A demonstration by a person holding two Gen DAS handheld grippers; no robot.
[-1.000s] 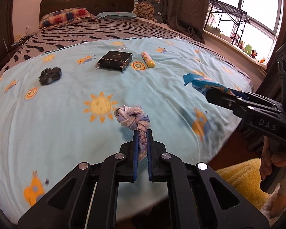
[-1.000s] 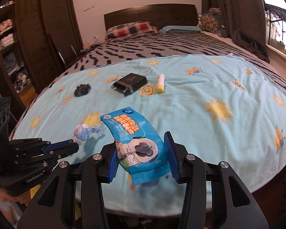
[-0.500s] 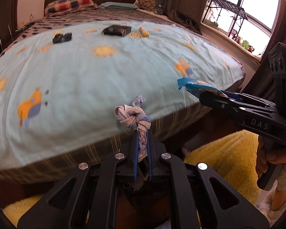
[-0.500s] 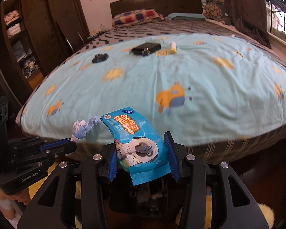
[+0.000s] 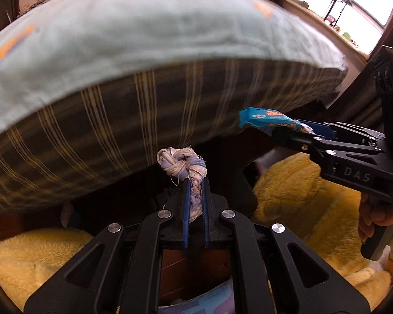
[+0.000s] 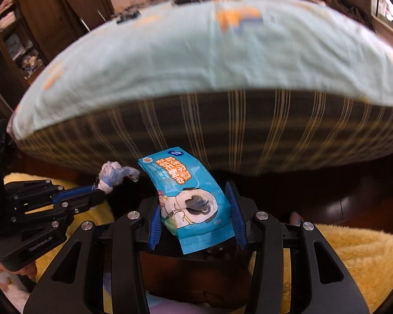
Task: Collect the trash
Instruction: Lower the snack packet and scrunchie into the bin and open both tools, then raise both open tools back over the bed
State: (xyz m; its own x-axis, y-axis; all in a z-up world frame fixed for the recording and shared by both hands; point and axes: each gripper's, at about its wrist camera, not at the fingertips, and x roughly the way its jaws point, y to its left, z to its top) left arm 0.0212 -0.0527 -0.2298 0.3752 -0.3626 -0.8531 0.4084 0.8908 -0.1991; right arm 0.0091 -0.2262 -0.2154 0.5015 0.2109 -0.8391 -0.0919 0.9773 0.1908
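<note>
I've got my left tool (image 5: 195, 204) clamped tight on the knotted white-and-blue rag wad (image 5: 182, 163) and my right tool (image 6: 196, 217) pinching the blue wet-wipe packet (image 6: 188, 198), both off the bed (image 6: 209, 52) for binning.

Bedroom, seen from low at the foot of the bed.

The bed (image 5: 170, 110) fills the view: a pale blue sheet (image 6: 196, 52) with orange prints over a dark side striped in yellow. A fluffy yellow rug (image 5: 314, 209) lies on the dark floor. Daylight pours through a window (image 5: 353, 7) at upper right; dark wooden shelves (image 6: 15, 39) with folded cloth stand on the left.
</note>
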